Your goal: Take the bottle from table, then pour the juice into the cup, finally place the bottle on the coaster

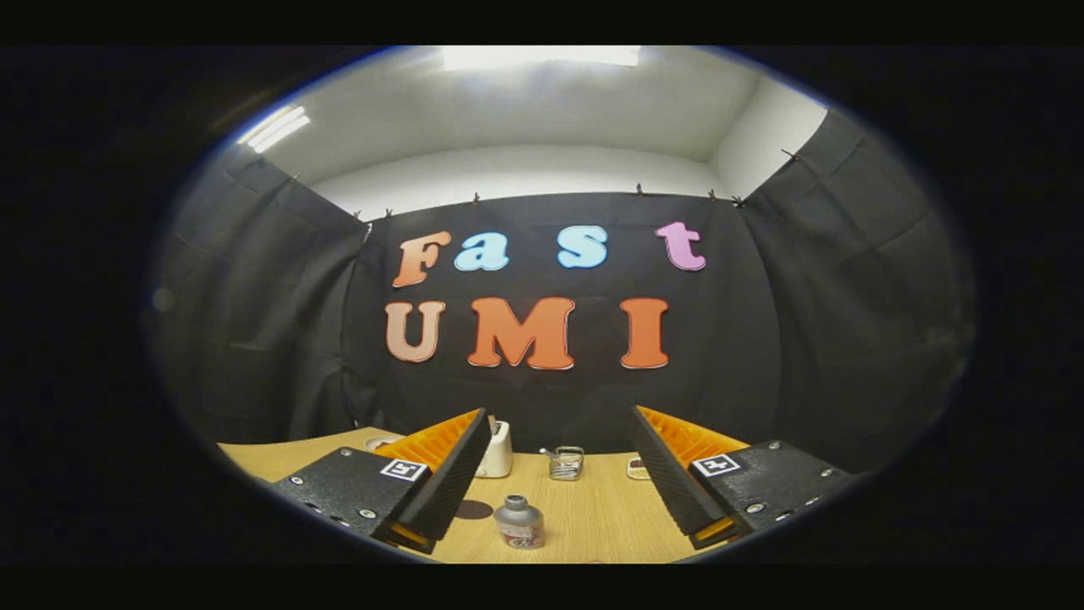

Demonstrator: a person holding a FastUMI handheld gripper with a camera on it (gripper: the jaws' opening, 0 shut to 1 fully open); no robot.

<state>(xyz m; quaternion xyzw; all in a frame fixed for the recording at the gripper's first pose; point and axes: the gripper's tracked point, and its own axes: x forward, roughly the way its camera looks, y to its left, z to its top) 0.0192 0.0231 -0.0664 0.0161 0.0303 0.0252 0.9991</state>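
A small bottle [518,522] stands upright on the wooden table [593,517], its long axis vertical — it sits ahead of the gripper [555,500] and between the fingers' lines, a little nearer the left one. The fingers are spread wide, holding nothing. A dark round coaster [472,509] lies just beside the bottle; a glass cup [566,463] stands beyond.

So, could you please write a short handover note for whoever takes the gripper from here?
Gripper: open, fingers wide apart, holding nothing, above the table.
Bottle: upright on the table between the fingers, untouched.
Dark round coaster: beside the bottle, by the left finger.
Glass cup: beyond the bottle, near the wall.
Done: nothing yet.
Left: grasp the bottle, pour into the cup, set the bottle on the coaster.
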